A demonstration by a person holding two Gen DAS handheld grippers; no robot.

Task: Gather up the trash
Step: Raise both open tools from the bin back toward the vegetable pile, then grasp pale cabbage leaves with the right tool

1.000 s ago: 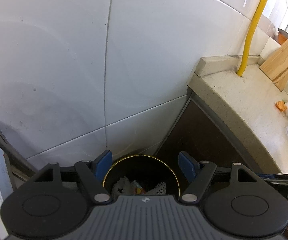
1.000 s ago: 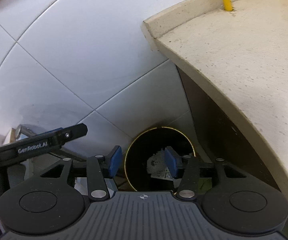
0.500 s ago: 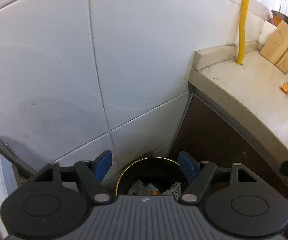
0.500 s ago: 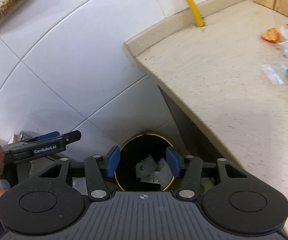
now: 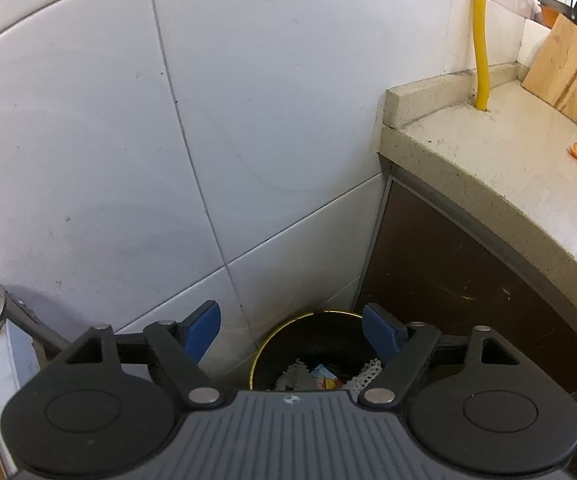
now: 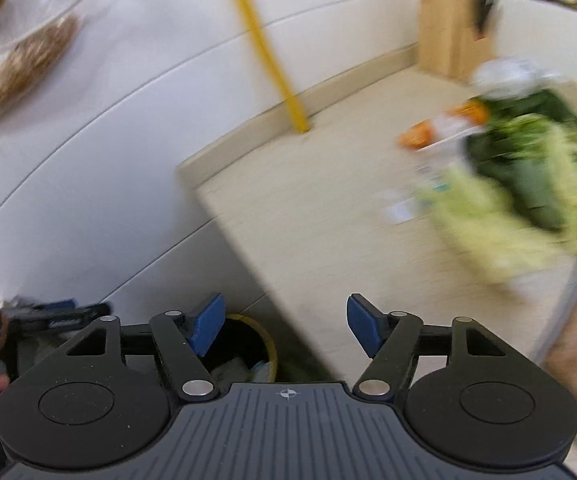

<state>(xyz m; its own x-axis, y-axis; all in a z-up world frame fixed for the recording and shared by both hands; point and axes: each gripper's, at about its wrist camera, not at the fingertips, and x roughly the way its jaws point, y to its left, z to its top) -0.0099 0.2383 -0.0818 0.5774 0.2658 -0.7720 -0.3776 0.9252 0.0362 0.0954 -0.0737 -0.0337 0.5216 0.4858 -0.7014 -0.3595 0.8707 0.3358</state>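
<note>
Jaws apart and empty, we are holding the left gripper (image 5: 291, 334) over the bin (image 5: 312, 350) while aiming the right gripper (image 6: 285, 330) at worktop (image 6: 308, 216) scraps (image 6: 500, 216), far right.

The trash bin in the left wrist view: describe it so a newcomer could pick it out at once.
Start at the beige stone countertop on the right and go down its dark brown cabinet side to the corner with the white tiled wall. There, framed by the open left gripper, sits the trash bin: round, black inside, with a thin yellow rim and scraps already in it.
</note>
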